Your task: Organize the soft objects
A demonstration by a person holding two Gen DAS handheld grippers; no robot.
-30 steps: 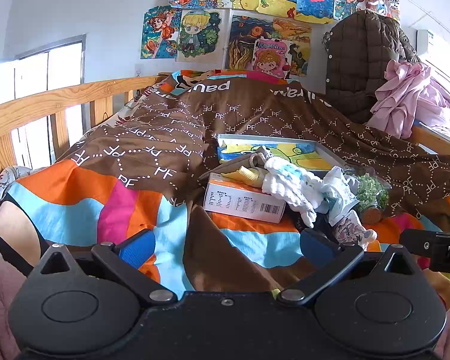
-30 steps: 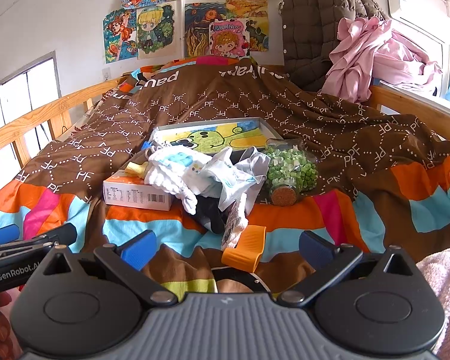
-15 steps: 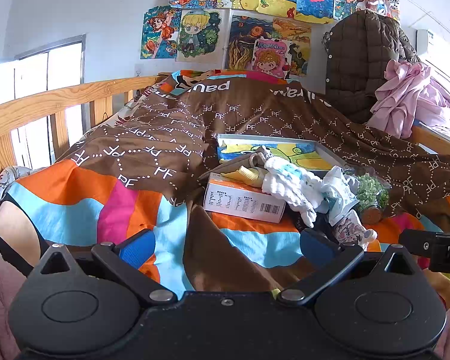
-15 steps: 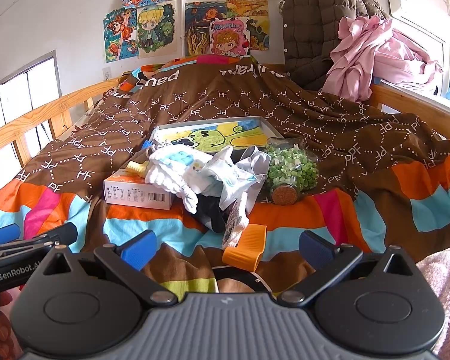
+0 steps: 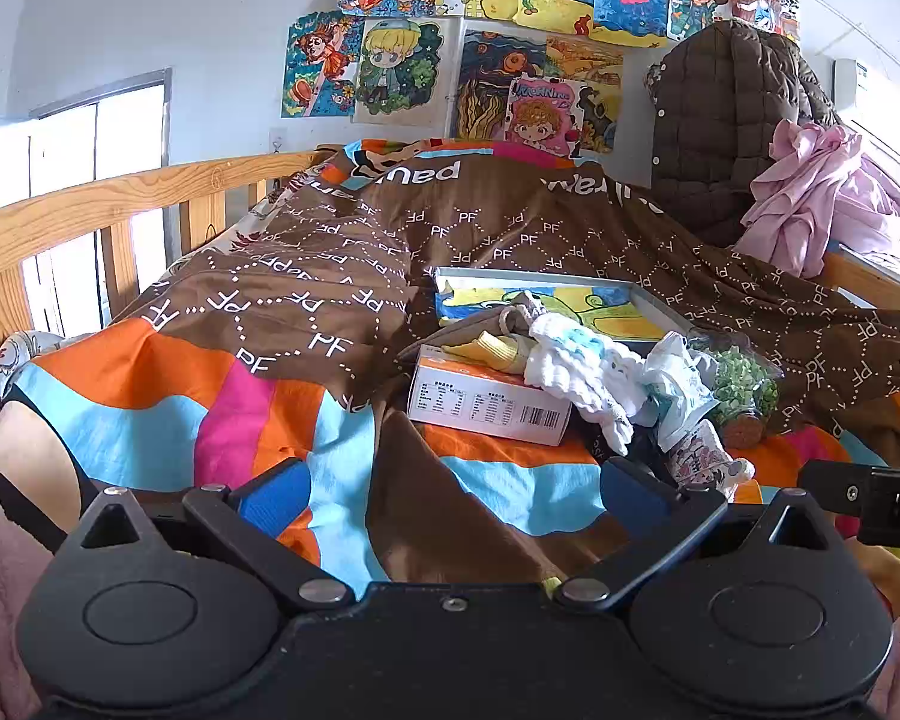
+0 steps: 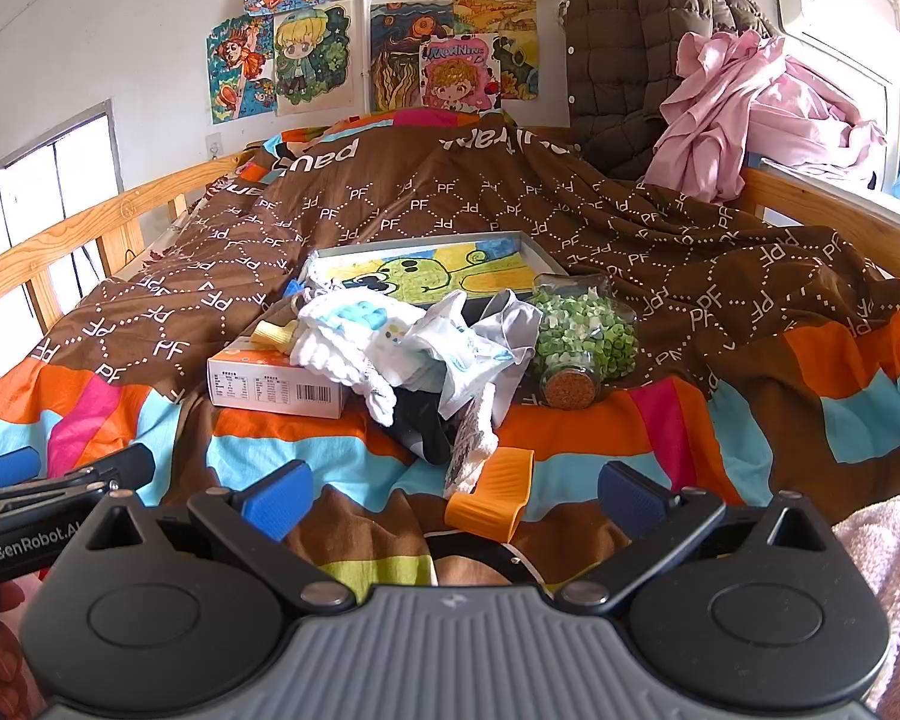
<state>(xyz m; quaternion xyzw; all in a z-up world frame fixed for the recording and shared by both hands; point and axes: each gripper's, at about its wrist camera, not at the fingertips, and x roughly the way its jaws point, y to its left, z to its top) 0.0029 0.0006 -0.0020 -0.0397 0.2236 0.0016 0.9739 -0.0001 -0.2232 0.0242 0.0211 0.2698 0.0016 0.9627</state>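
Because both tools hang low at the near end of the bed (image 5: 168, 396) with their blue pads wide apart and nothing between them, this reads as the pause before a first pick rather than the middle of one. Furthest left, the left tool (image 5: 450, 492) points over bare striped quilt, so it has no soft item in reach without moving right. Next comes the white carton (image 6: 276, 387), lying flat on the quilt and serving as a prop: a yellow cloth (image 6: 273, 333) and the white knitted piece (image 6: 342, 339) are draped over its top and right end, which is probably why they sit raised and easy to pinch. Against those lies a crumpled pale printed cloth (image 6: 450, 348), with a black sock (image 6: 423, 420) spilling from under the heap toward the camera. Behind them a shallow tray (image 6: 528, 246) holding a drawing rests tilted on the bedding. The right tool (image 6: 453, 495) faces this heap most directly, an orange clip (image 6: 495, 498) lying just ahead of it. Right of the heap, a cork-stoppered glass jar (image 6: 582, 342) of green bits lies on its side, touching the cloth, so a careless tug could roll it.
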